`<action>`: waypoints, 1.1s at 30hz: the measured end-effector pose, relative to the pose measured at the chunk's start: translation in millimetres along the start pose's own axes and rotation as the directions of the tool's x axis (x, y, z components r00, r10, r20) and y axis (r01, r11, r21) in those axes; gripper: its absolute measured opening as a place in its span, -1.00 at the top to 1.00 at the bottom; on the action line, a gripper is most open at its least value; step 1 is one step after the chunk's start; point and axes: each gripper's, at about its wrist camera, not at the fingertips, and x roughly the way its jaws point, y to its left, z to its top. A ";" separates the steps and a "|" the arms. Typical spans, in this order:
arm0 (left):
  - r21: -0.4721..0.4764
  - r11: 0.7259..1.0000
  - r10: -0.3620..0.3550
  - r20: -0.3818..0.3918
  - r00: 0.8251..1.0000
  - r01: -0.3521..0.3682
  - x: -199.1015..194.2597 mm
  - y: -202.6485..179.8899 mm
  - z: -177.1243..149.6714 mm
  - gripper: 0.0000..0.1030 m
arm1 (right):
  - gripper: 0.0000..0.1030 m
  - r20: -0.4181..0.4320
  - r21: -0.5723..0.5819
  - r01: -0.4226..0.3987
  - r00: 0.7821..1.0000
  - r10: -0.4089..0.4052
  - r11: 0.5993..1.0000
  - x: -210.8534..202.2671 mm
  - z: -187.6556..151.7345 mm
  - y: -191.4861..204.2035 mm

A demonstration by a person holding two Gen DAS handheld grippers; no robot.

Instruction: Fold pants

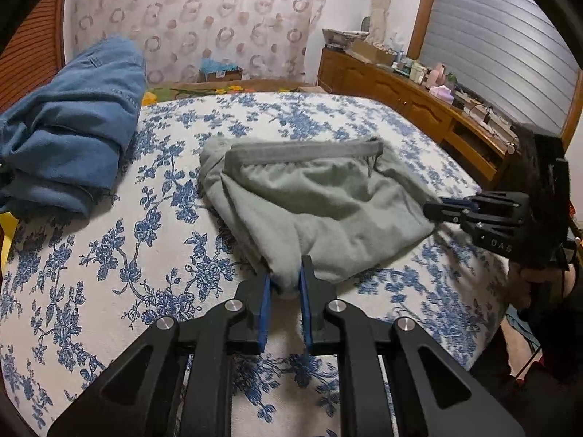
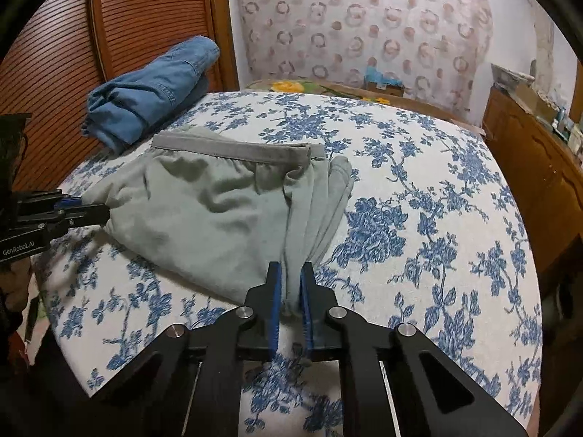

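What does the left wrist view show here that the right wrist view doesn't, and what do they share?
Only the left wrist view: the shuttered window and the cluttered top of the wooden dresser. Only the right wrist view: the stacked folded edges on the pants' right side. Both: grey pants on the floral bedspread, blue jeans behind, left gripper and right gripper each shut on a near corner.

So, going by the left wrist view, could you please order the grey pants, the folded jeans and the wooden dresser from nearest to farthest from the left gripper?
1. Grey pants: clamped in the left gripper, straight ahead.
2. Folded jeans: far left on the bed.
3. Wooden dresser: beyond the bed, upper right.
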 end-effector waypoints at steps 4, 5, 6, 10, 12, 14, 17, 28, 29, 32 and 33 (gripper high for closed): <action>0.006 1.000 -0.015 0.017 1.000 0.015 -13.4 -4.9 -0.6 0.71 | 0.83 0.011 0.023 -0.028 1.000 0.028 0.999 -11.9 -7.2 -2.5; 0.009 1.000 -0.018 0.018 1.000 0.017 -16.1 -6.9 -1.6 0.71 | 0.83 0.011 0.023 -0.032 0.999 0.032 0.999 -14.8 -8.9 -2.3; 0.017 1.000 -0.021 0.017 1.000 0.020 -19.3 -9.8 -3.7 0.71 | 0.83 0.013 0.021 -0.035 0.999 0.035 0.999 -18.3 -11.1 -1.4; 0.030 0.999 -0.038 0.005 0.999 0.038 -26.6 -18.1 -13.6 0.71 | 0.83 0.017 0.032 -0.046 0.999 0.045 0.998 -31.3 -20.0 -0.4; 0.036 0.999 -0.041 0.001 0.999 0.041 -29.6 -21.1 -18.2 0.71 | 0.83 0.019 0.040 -0.053 0.998 0.052 0.998 -36.3 -23.0 -1.4; 0.033 0.998 -0.046 -0.003 0.999 0.046 -33.3 -22.4 -22.2 0.71 | 0.83 0.025 0.048 -0.062 0.998 0.061 0.997 -42.2 -25.2 -1.9; 0.036 0.999 -0.038 -0.005 0.999 0.038 -39.4 -24.8 -27.0 0.71 | 0.83 0.030 0.048 -0.077 0.997 0.076 0.996 -50.4 -28.9 0.4; 0.056 0.998 -0.022 -0.015 1.000 0.023 -48.4 -34.3 -33.8 0.71 | 0.83 0.042 0.035 -0.087 0.995 0.086 0.996 -73.1 -40.5 8.7; 0.055 0.998 -0.023 -0.018 1.000 0.024 -47.7 -34.3 -34.7 0.71 | 0.83 0.041 0.037 -0.087 0.995 0.086 0.995 -72.6 -41.0 7.7; 0.046 0.999 -0.023 -0.021 1.000 0.023 -45.6 -33.8 -34.6 0.71 | 0.83 0.045 0.041 -0.086 0.995 0.084 0.995 -72.8 -42.5 6.5; 0.046 0.999 -0.021 -0.021 1.000 0.021 -45.5 -34.0 -34.0 0.71 | 0.83 0.044 0.042 -0.086 0.995 0.084 0.995 -72.7 -42.8 6.5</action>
